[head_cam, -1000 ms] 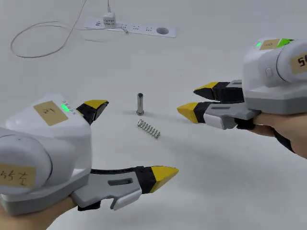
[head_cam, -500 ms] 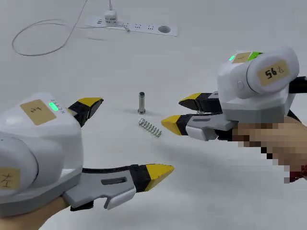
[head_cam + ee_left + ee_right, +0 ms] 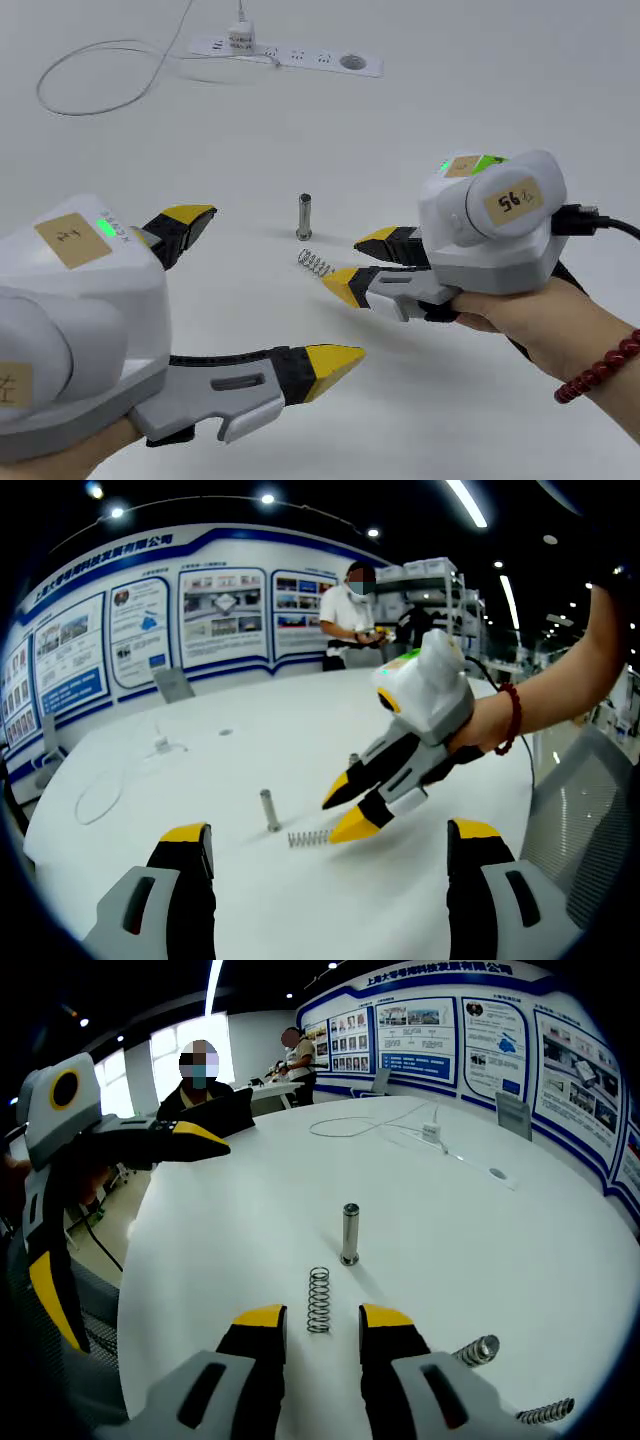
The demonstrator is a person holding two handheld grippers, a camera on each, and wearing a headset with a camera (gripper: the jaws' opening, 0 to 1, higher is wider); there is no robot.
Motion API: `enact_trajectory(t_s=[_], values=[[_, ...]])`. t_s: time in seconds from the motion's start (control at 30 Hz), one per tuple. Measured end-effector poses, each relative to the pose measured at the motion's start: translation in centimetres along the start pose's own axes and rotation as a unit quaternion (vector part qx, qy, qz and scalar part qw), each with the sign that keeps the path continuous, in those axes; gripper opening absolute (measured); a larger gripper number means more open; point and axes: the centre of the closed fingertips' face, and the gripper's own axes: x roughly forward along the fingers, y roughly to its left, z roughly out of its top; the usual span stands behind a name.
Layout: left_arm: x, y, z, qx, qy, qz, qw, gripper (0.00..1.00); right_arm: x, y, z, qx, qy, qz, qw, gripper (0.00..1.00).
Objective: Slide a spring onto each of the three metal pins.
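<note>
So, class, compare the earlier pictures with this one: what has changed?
The right gripper has moved in toward the spring, jaws open, tips now at one end of it; nothing gripped. The spring, the upright pin and the open left gripper stayed put.

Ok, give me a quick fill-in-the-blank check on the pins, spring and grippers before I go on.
1. The pin beside the spring stands ____ on the table.
2. The left gripper and right gripper both have ____ jaws.
3. In the right gripper view, a second pin lies on its ____.
Missing: upright, open, side.
</note>
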Motion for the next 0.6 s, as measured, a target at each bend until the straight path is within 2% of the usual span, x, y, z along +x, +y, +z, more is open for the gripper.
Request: enact_trajectory(t_s=[0.37, 0.6], values=[[-0.1, 0.0, -0.1, 0.003, -0.001, 0.000, 1.0000, 0.97, 1.0, 0.1, -1.1, -0.001, 0.000, -0.006, 1.0000, 0.19], [-0.1, 0.1, 0.0, 0.004, -0.003, 0.001, 1.0000, 0.95, 1.3, 0.1, -1.4, 0.006, 0.000, -0.007, 1.0000, 0.17]])
